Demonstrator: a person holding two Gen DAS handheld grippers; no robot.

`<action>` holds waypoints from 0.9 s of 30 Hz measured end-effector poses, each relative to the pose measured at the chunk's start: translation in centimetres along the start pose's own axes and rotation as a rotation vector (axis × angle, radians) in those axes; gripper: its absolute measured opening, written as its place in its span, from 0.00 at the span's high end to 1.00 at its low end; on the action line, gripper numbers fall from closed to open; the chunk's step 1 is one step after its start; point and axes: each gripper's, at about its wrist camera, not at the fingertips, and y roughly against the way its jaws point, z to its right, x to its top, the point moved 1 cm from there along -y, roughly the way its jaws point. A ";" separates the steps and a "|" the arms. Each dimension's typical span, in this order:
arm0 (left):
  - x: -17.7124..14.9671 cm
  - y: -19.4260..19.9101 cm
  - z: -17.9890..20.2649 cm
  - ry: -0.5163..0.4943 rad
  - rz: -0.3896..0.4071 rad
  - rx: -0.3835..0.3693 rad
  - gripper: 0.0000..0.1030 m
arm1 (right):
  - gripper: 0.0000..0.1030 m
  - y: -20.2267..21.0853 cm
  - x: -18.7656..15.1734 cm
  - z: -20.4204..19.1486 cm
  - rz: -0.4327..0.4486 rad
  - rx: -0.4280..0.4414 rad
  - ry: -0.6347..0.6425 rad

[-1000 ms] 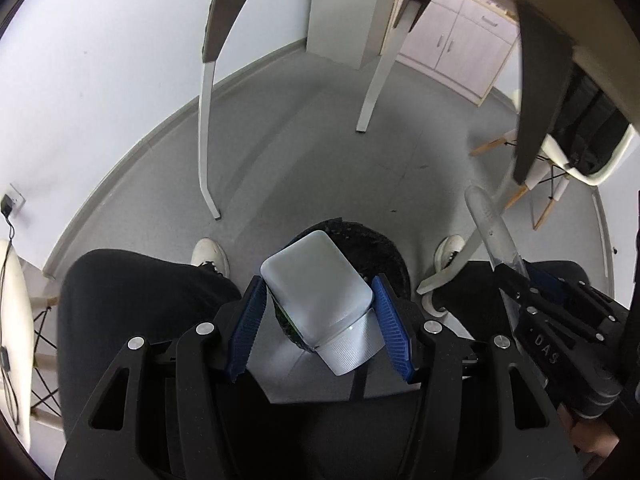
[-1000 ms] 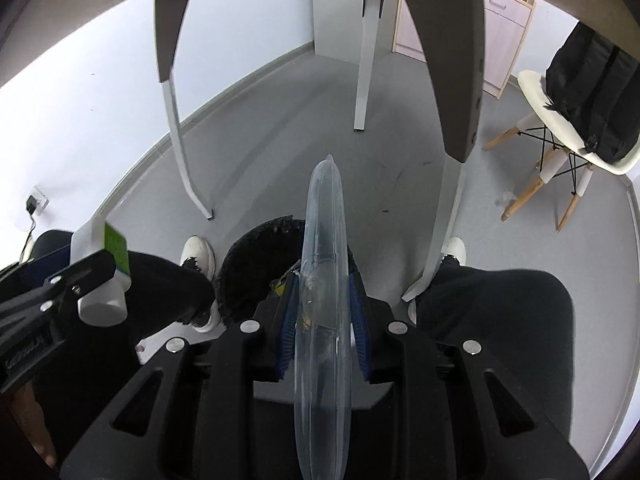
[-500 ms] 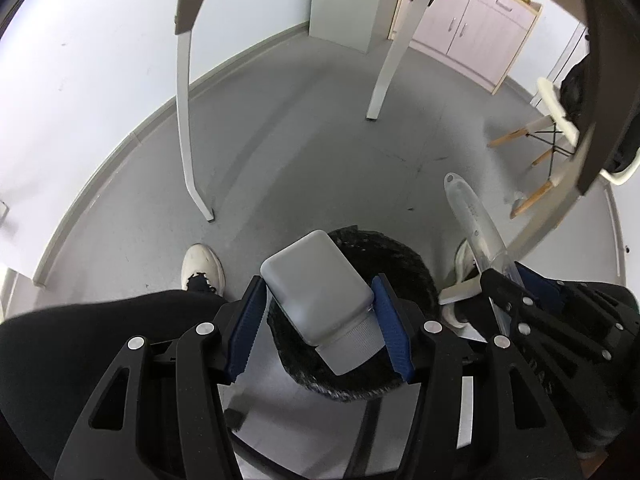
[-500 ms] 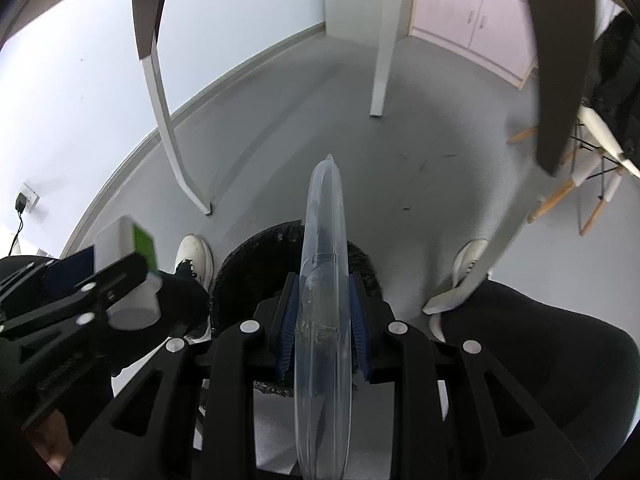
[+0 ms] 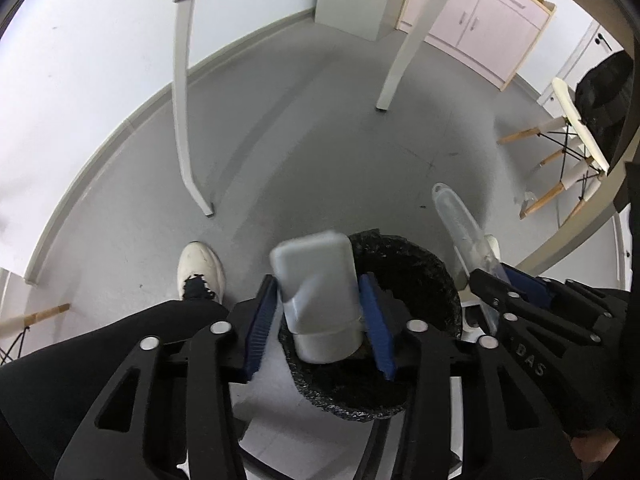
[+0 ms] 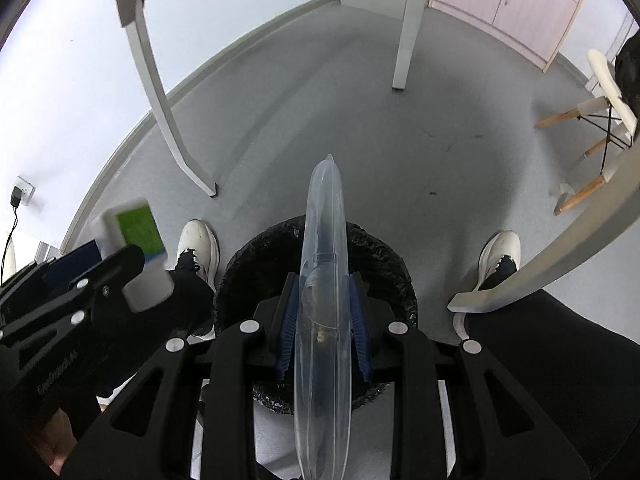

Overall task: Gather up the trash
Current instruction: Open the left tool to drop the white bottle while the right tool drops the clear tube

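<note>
A white plastic bottle [image 5: 316,292] with a green label [image 6: 140,226] sits between the blue pads of my left gripper [image 5: 320,320]. The bottle looks blurred and the left pad stands slightly off it, so the hold is unclear. It hangs over the near left rim of a black-lined trash bin [image 5: 416,280] on the floor. My right gripper [image 6: 322,328] is shut on a clear flat plastic lid [image 6: 324,280], held edge-on over the same bin [image 6: 256,264].
The person's white shoes [image 6: 200,244] [image 6: 498,256] stand either side of the bin. White table legs [image 5: 182,120] [image 5: 400,60] rise from the grey floor. A white chair [image 5: 572,136] with wooden legs stands right. Pink cabinets [image 5: 480,12] line the far wall.
Both grippers have moved forward over the bin. The bottle has turned more upright between the left pads and now looks blurred. The lid remains clamped in the right gripper.
</note>
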 end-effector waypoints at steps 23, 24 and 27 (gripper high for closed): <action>-0.1 0.9 0.1 -0.027 0.061 0.073 0.07 | 0.76 -0.8 -0.9 1.4 -0.044 0.022 -0.016; -0.1 1.0 -0.3 -0.018 0.065 0.075 0.06 | 0.76 -0.9 -0.9 1.1 -0.047 0.026 -0.007; -0.2 1.1 -0.9 0.002 0.060 0.067 0.06 | 0.76 -1.2 -1.0 0.4 -0.051 0.036 0.011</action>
